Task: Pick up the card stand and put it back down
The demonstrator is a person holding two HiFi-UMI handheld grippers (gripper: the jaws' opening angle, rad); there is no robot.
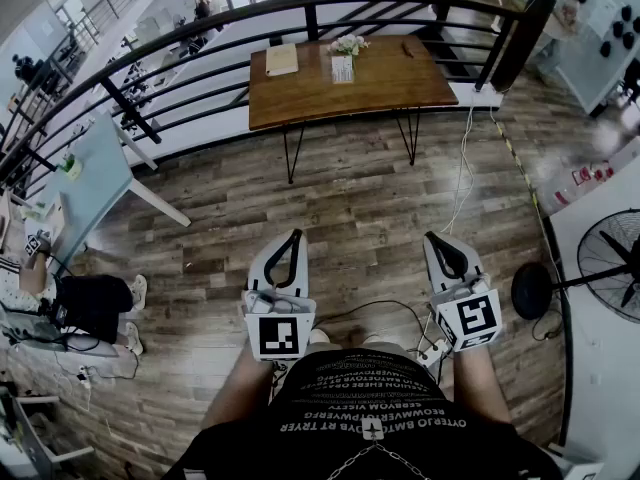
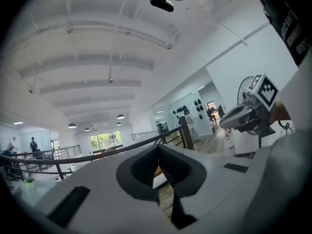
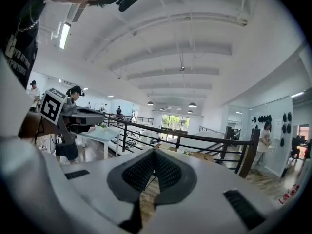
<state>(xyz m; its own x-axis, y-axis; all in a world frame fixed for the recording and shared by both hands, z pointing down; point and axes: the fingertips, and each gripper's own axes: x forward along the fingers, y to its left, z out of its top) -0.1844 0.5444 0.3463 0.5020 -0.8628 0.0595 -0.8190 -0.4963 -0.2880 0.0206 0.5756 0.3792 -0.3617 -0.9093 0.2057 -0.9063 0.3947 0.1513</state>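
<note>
The card stand is a small upright white card on a brown wooden table, far ahead of me by the black railing. A small bunch of flowers sits just behind it. My left gripper and right gripper are held close to my body over the wood floor, well short of the table. Both are shut with nothing between the jaws. In the left gripper view the left gripper has its jaws together. The right gripper view shows the right gripper the same way.
A tan pad lies on the table's left part. A curved black railing runs behind the table. A standing fan is at the right and a pale blue table at the left. Cables trail across the floor.
</note>
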